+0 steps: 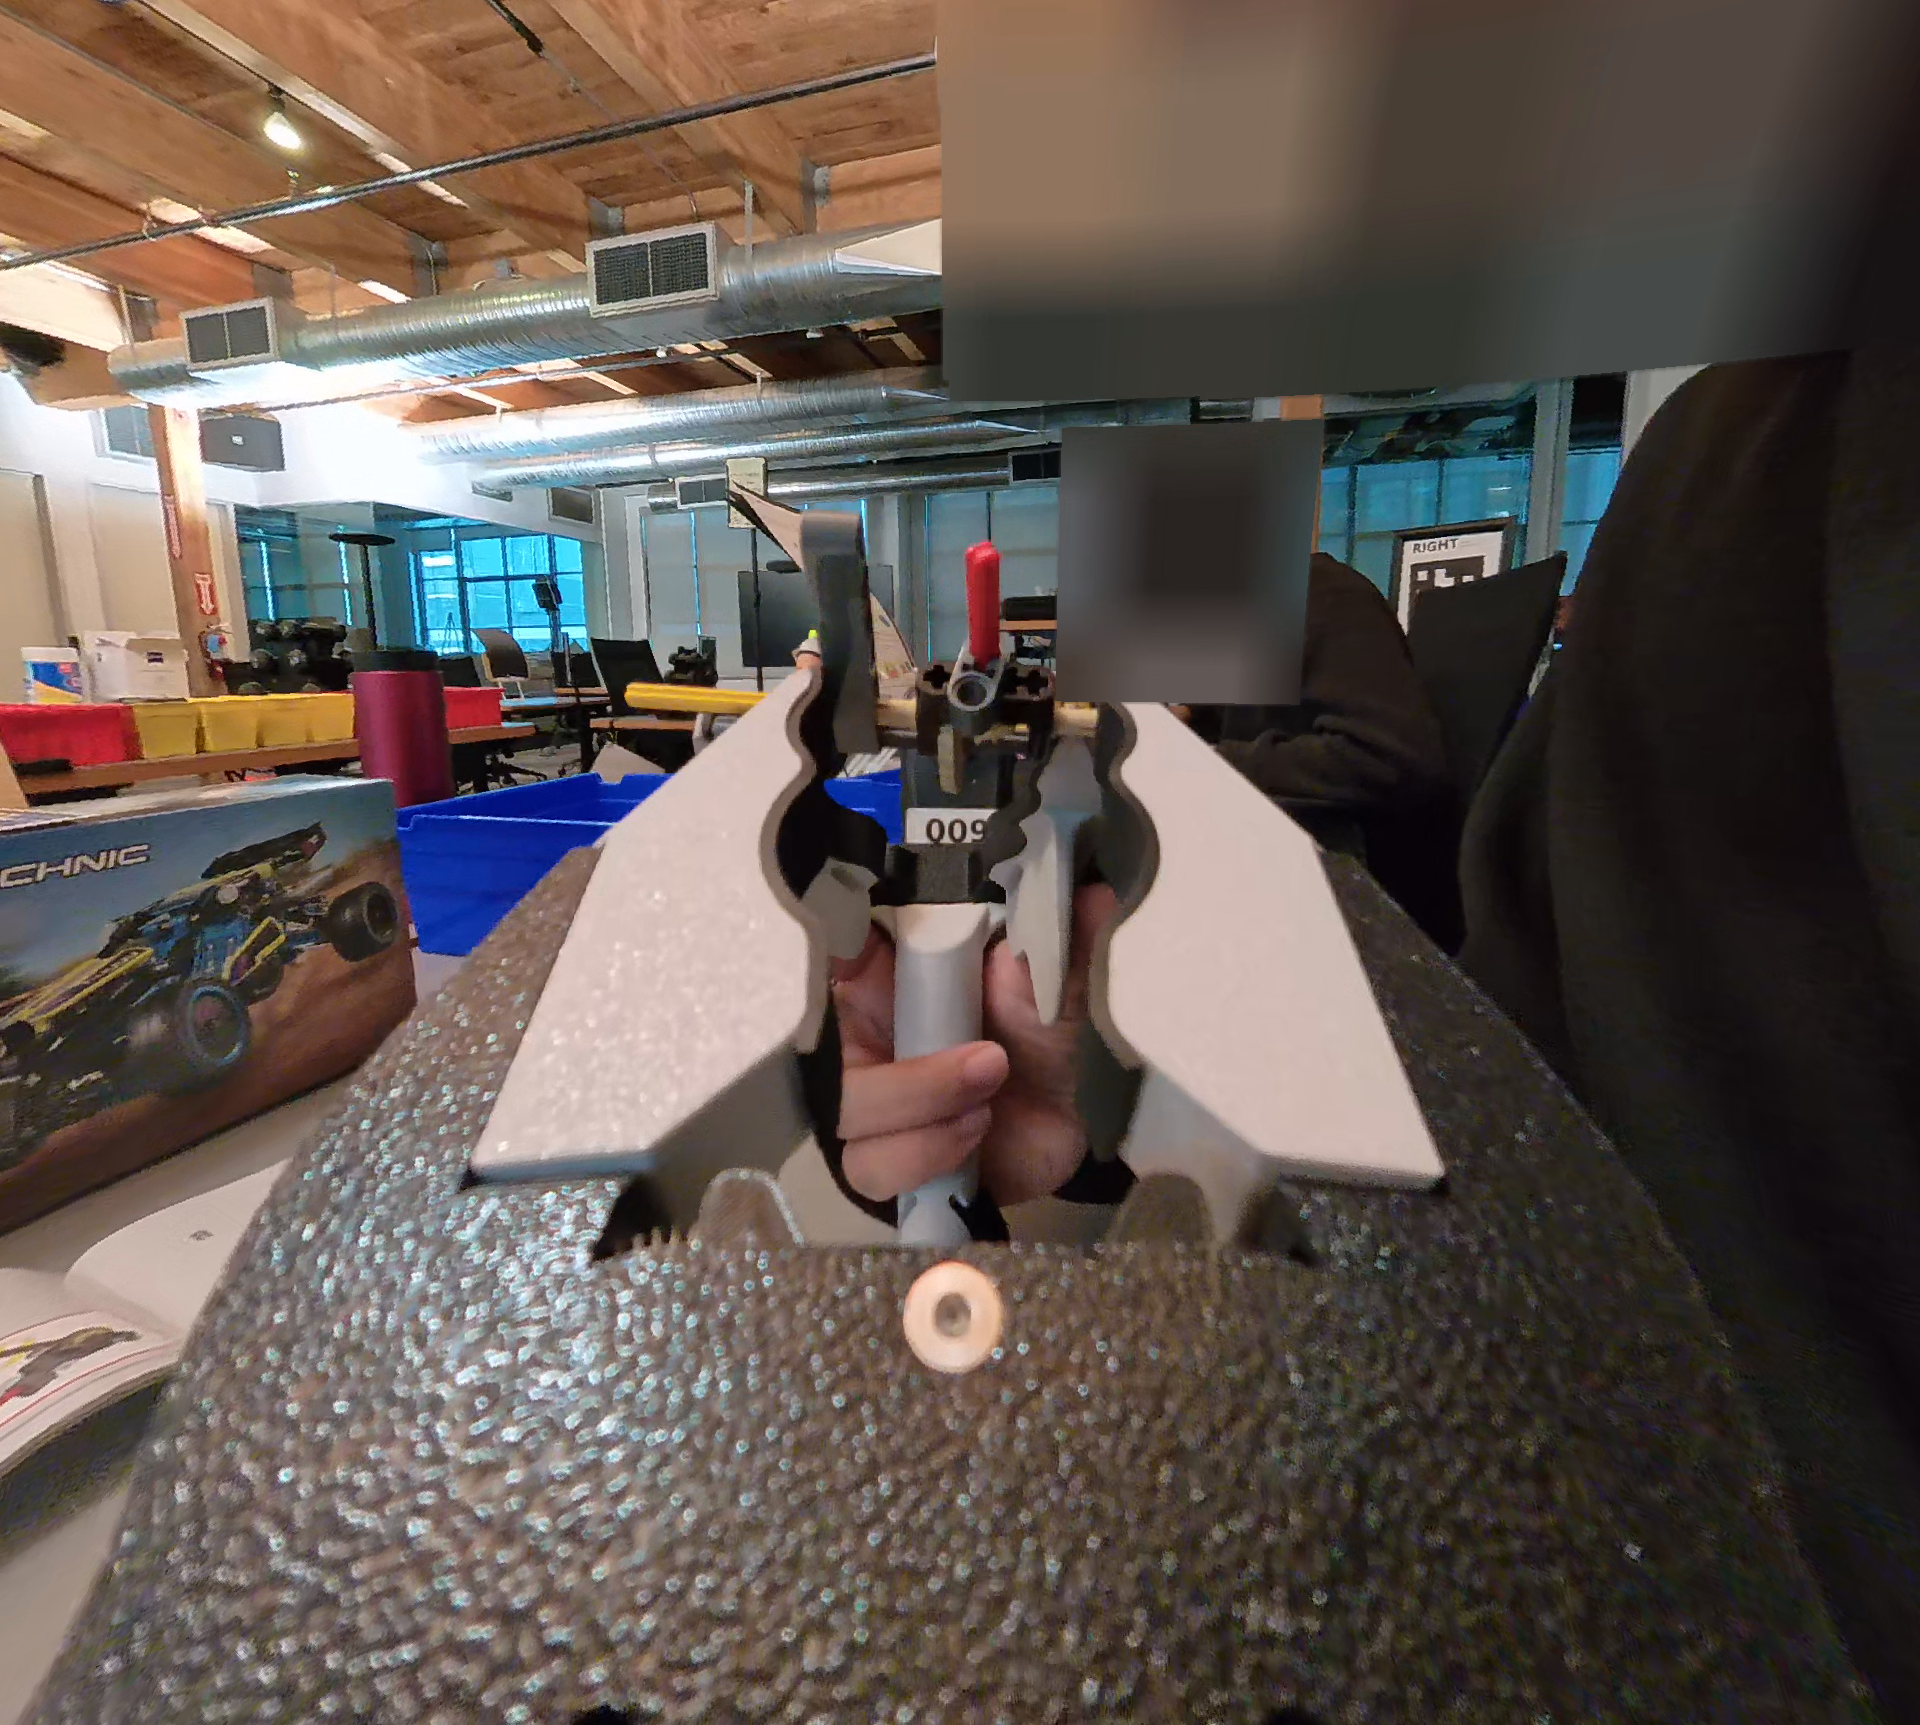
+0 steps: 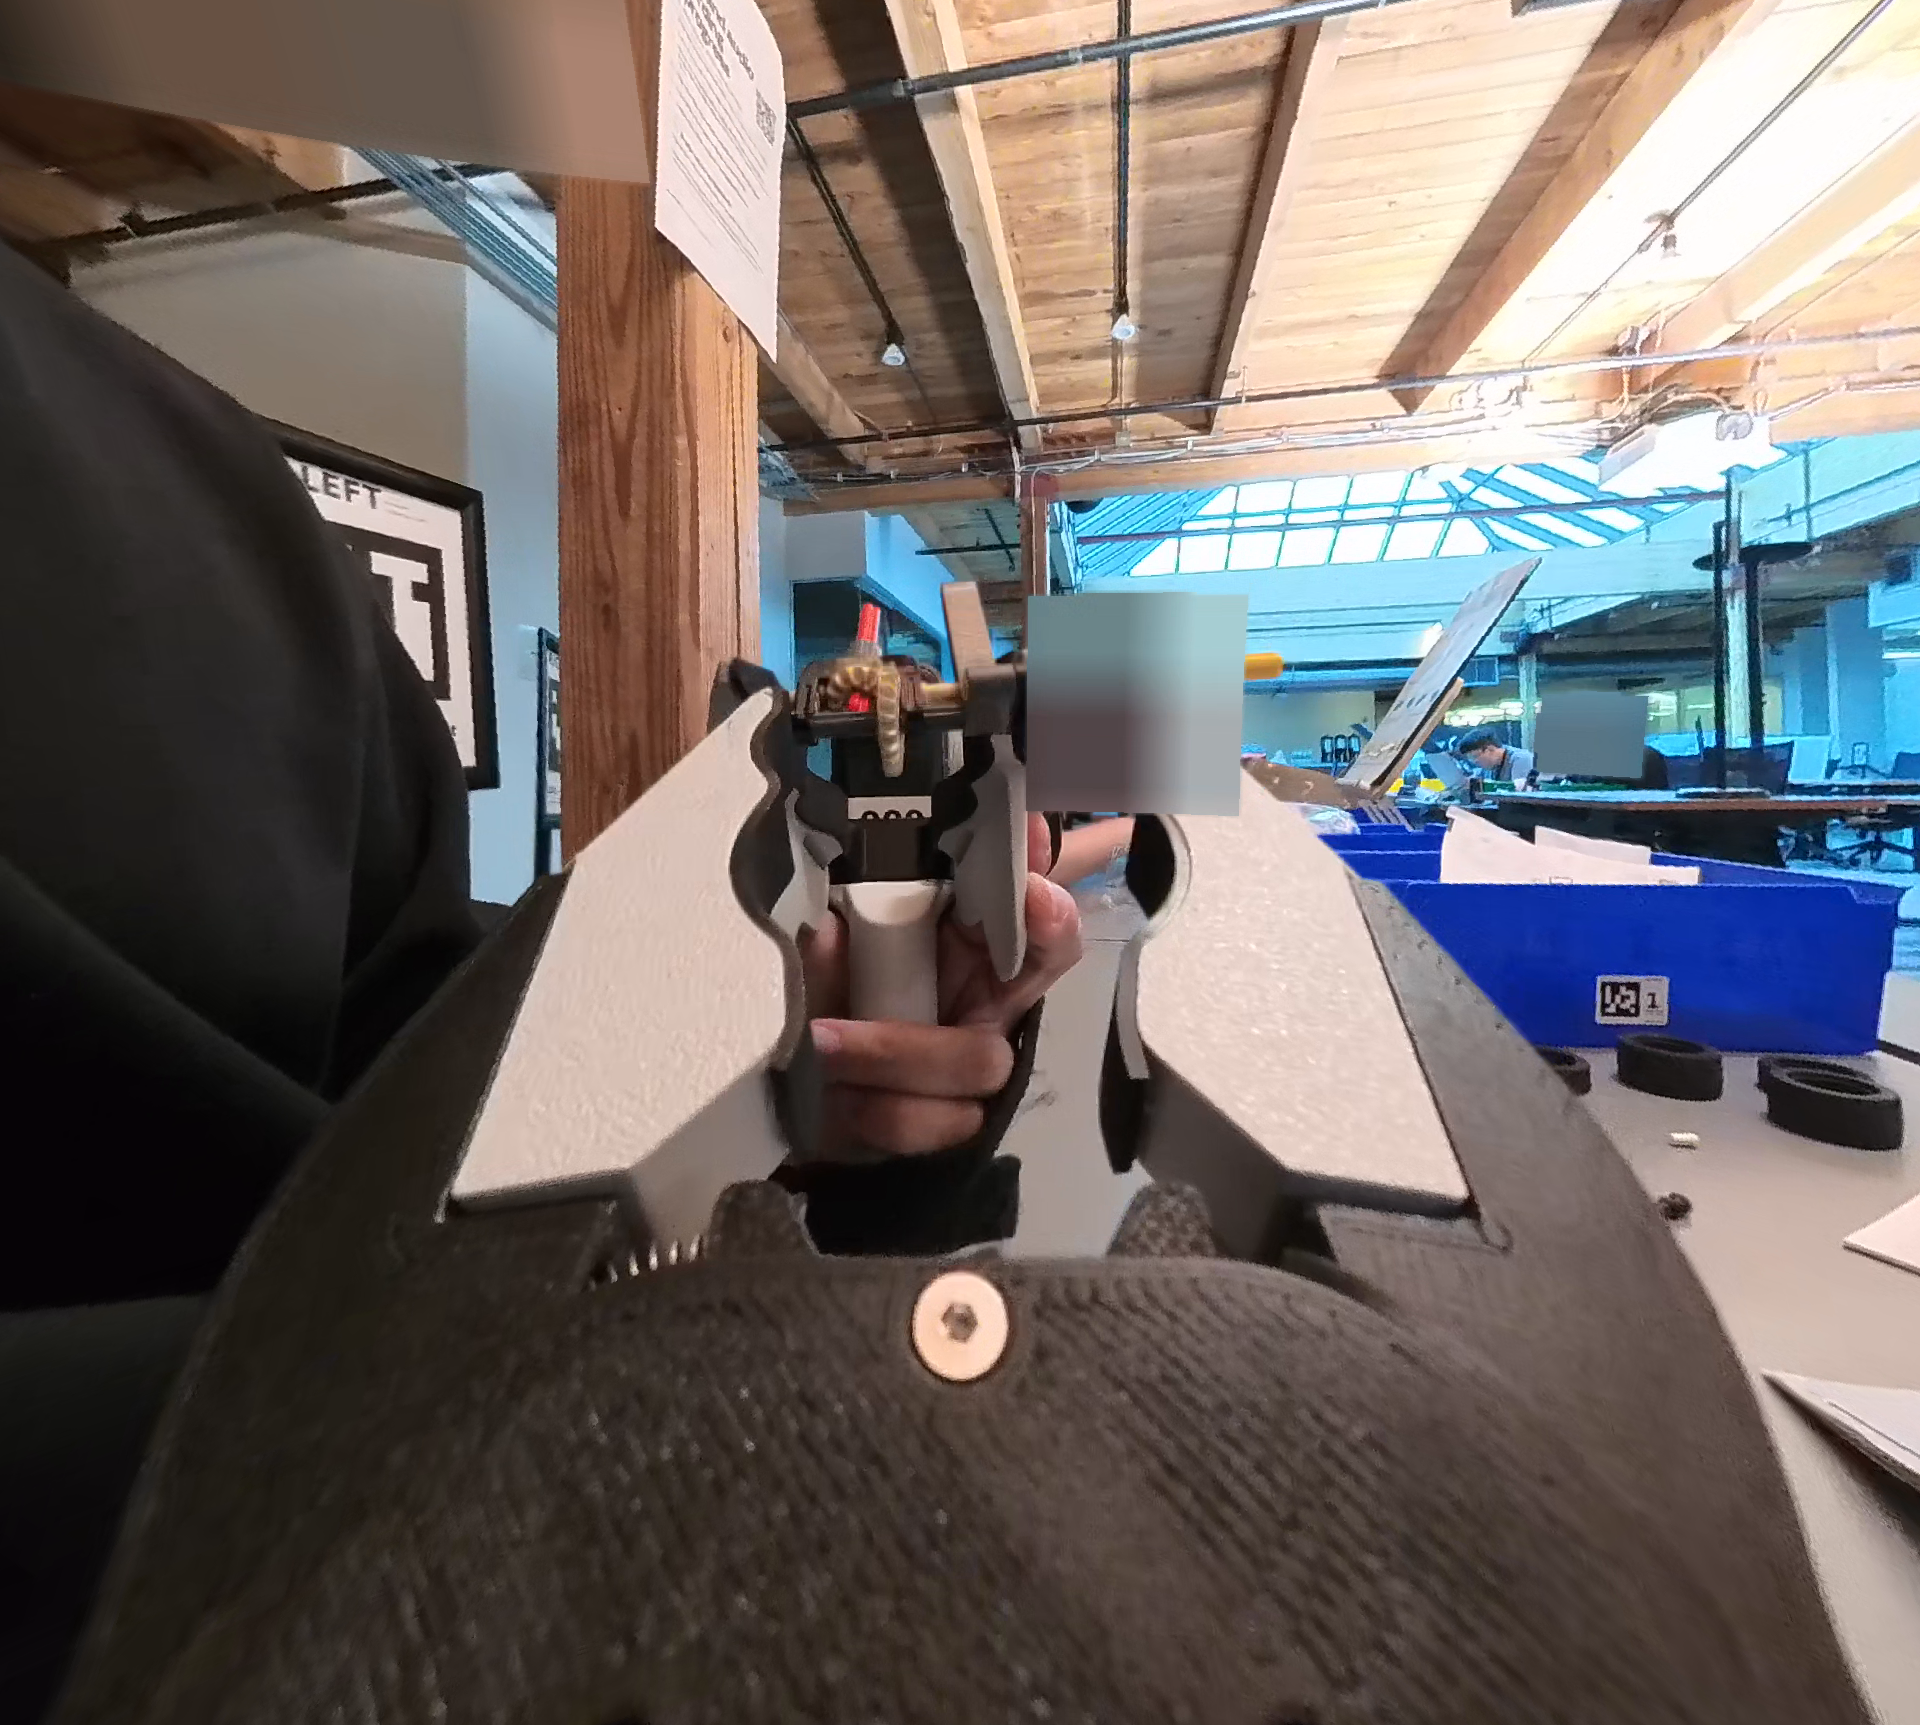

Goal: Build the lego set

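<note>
Left gripper (image 1: 964,714): white fingers (image 1: 665,927) part-way apart, tips either side of the lego assembly (image 1: 971,709), which is up in the air between the 2 grippers, well above the table (image 2: 1766,1260). The right tip meets the tan axle end; contact on the other side is hidden, so I cannot tell whether it clamps.

Right gripper (image 2: 956,750): fingers (image 2: 644,979) also part-way apart. 1 tip sits against the black end of the assembly; the other tip is behind a blur patch, so again I cannot tell.

The grippers point at each other, and each view shows the other one's narrow tips under the assembly.

Assembly: black core, red pin (image 1: 982,584) sticking up, grey beam (image 1: 836,595) upright beside it, yellow axle (image 1: 691,696) running out sideways, tan worm gear (image 2: 888,719) on the right-wrist side.

The right hand (image 1: 935,1083) wraps the far gripper's grey handle in the left view. The left hand (image 2: 935,1052) does the same in the right view. A dark sleeve fills the frame edge in both.

On the table:
- lego box (image 1: 187,979)
- open instruction booklet (image 1: 62,1343) near it
- blue bin (image 2: 1642,948) behind
- black tyres (image 2: 1829,1119) in front of the bin
- loose paper sheets at the right edge
</note>
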The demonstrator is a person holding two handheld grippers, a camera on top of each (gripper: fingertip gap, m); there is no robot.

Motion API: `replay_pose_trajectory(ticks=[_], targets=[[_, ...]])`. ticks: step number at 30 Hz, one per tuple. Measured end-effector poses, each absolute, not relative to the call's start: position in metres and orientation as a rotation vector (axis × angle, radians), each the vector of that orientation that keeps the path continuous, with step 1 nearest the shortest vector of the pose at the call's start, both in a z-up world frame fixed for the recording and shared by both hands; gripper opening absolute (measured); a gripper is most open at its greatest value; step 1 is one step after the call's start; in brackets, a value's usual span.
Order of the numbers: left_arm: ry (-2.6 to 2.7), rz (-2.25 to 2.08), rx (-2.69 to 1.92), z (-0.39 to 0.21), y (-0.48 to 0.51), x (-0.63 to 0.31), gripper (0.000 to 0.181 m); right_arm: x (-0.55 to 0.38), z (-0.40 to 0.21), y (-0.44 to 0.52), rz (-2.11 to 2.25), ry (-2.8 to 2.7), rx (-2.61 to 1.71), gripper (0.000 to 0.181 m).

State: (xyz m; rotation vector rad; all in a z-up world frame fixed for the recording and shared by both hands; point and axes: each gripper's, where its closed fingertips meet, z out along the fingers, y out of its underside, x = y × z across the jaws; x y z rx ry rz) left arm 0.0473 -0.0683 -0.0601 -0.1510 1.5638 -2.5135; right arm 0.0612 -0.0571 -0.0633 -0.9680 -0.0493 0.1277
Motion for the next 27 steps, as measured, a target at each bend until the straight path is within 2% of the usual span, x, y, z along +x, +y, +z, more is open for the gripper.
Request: replay_pose_trajectory(ticks=[12, 18, 23, 27], targets=[[1.535, -2.506, -0.143, -0.0581, -0.0673, 0.0464, 0.048, 0.0589, -0.0570, -0.0606, 0.071, -0.070, -0.905, 0.055], [1.577, -2.508, -0.140, -0.0603, -0.0712, 0.0447, 0.048, 0.0644, -0.0578, -0.0638, 0.075, -0.041, -0.901, 0.039], [1.516, -2.586, -0.186, -0.0565, -0.0647, 0.0475, 0.048, 0.0563, -0.0593, -0.0585, 0.088, -0.078, -0.933, 0.062], [1.527, -2.546, -0.160, -0.0571, -0.0669, 0.0456, 0.048, 0.0566, -0.0576, -0.0593, 0.077, -0.073, -0.927, 0.057]])
